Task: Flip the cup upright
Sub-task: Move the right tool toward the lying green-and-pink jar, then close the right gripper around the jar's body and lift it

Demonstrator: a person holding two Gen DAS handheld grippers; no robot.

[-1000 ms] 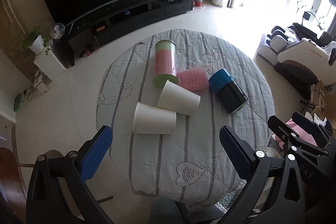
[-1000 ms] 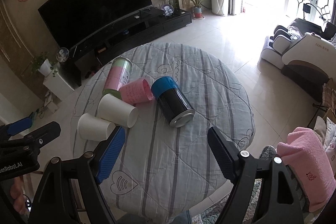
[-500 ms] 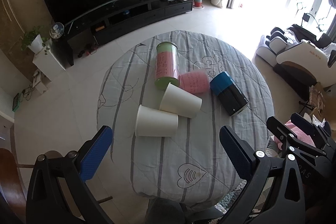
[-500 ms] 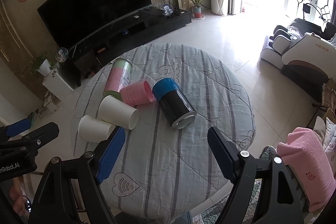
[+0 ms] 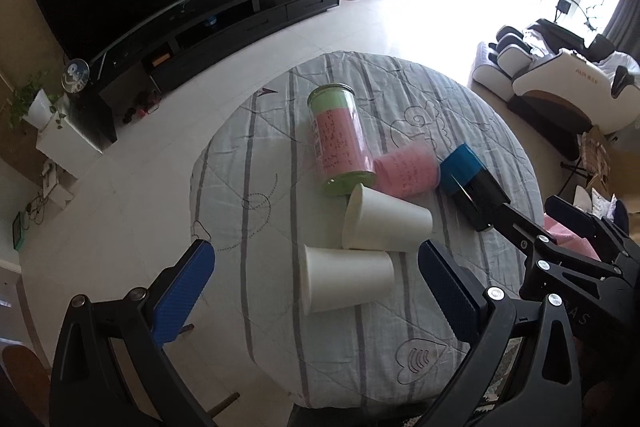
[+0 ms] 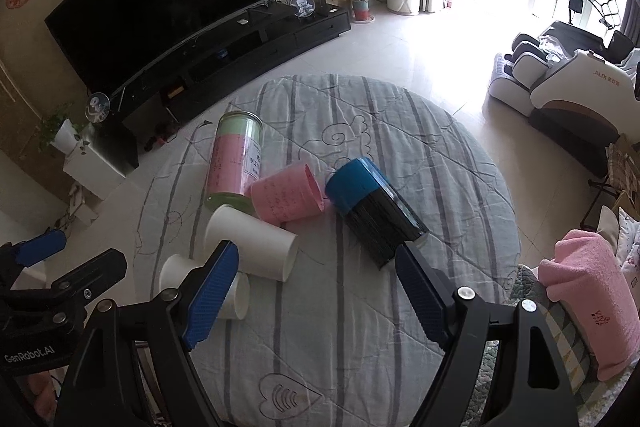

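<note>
Five cups lie on their sides on the round cloth-covered surface (image 5: 256, 155). The near white cup (image 5: 346, 279) sits between the spread fingers of the left claw (image 5: 316, 291), untouched. Just beyond it lies a second white cup (image 5: 386, 225), then the pink cup (image 5: 408, 173), the tall green-and-pink cup (image 5: 340, 143) and the blue-and-black cup (image 6: 374, 213). The right claw (image 6: 316, 291) gapes wide, empty, near the blue-and-black cup.
</note>
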